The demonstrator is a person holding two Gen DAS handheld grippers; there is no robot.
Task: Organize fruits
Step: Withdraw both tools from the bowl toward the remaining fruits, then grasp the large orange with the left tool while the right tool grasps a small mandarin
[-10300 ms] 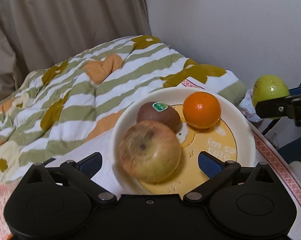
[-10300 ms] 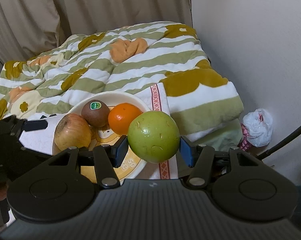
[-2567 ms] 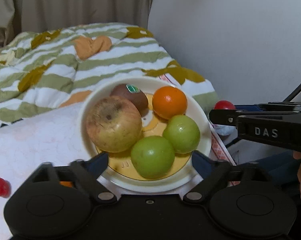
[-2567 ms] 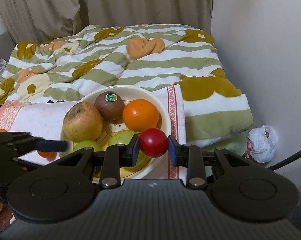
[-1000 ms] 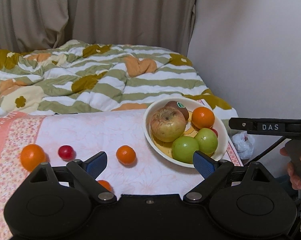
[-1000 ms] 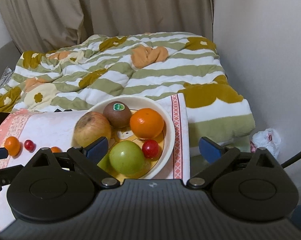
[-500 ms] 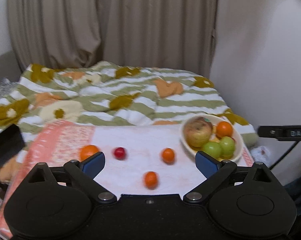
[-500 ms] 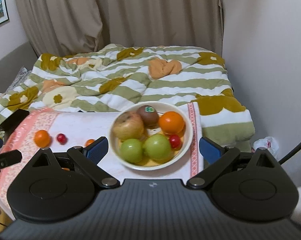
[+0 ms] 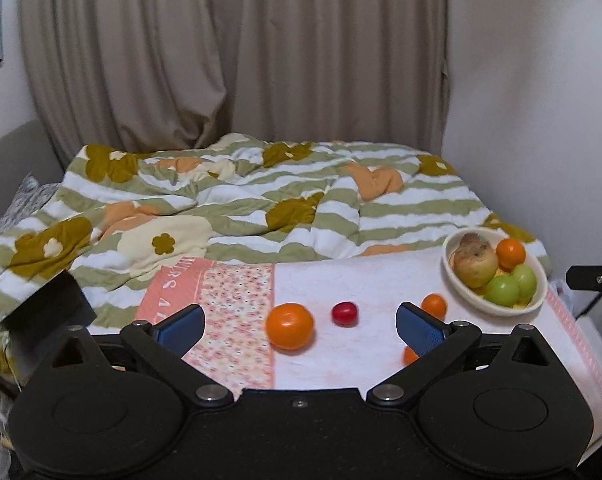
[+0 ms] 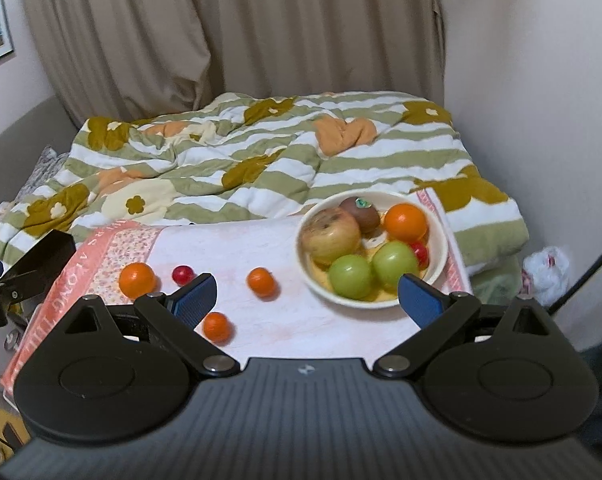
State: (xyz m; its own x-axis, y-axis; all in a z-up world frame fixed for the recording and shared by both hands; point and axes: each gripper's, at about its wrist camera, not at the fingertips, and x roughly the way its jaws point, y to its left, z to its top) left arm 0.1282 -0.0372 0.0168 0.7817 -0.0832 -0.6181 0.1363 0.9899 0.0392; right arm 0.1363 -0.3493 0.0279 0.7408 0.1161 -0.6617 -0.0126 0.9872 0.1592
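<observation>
Left gripper (image 9: 299, 326): jaws wide and opening at this moment, nothing between the pads. In its view the cloth (image 9: 361, 280) fills the lower middle of the frame.

Right gripper (image 10: 307, 296): fingers spread wide, nothing gripped.

Bowl (image 10: 441, 252) sits right of centre in the right wrist view, near the cloth's right edge; far right of the frame in the left wrist view (image 9: 449, 268). Contents:
- apple (image 10: 331, 234), at left
- kiwi (image 10: 361, 212) with a green sticker, at top
- orange (image 10: 405, 222), upper right
- two green fruits (image 10: 351, 276), along the bottom
- small red fruit (image 10: 419, 254), at the right, partly hidden behind a green one

Loose on the cloth, all outside the bowl (right wrist view):
- big orange (image 10: 137, 279), left
- red one (image 10: 183, 275), just right of it, apart
- small orange (image 10: 261, 281), centre
- another small orange (image 10: 216, 327), lower, beside the left pad

Quilt (image 10: 261, 152) lies behind the cloth; curtain (image 10: 221, 32) fills the top of the frame.
</observation>
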